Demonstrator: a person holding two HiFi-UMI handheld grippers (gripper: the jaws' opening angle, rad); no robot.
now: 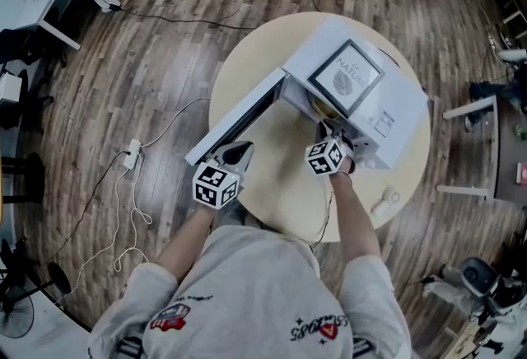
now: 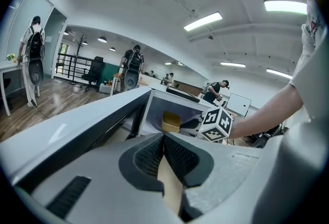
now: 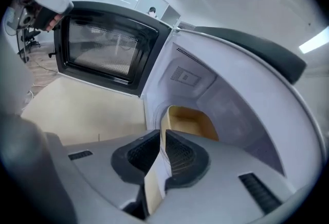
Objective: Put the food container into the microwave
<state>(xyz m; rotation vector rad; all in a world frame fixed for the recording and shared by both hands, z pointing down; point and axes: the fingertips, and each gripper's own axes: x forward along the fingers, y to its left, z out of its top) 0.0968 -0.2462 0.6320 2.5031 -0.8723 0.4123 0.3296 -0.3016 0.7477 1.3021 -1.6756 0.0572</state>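
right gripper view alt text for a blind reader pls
A tan food container sits inside an open white microwave, just past the right gripper, whose jaws are almost together at its rim. The microwave door stands open at left over a beige table.

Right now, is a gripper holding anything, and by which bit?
The right gripper pinches the food container by its near rim; the left gripper holds nothing.

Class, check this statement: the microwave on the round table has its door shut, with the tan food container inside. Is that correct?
Not quite: the door stands open, as the right gripper view shows. The microwave is on the round table, with the tan food container inside.
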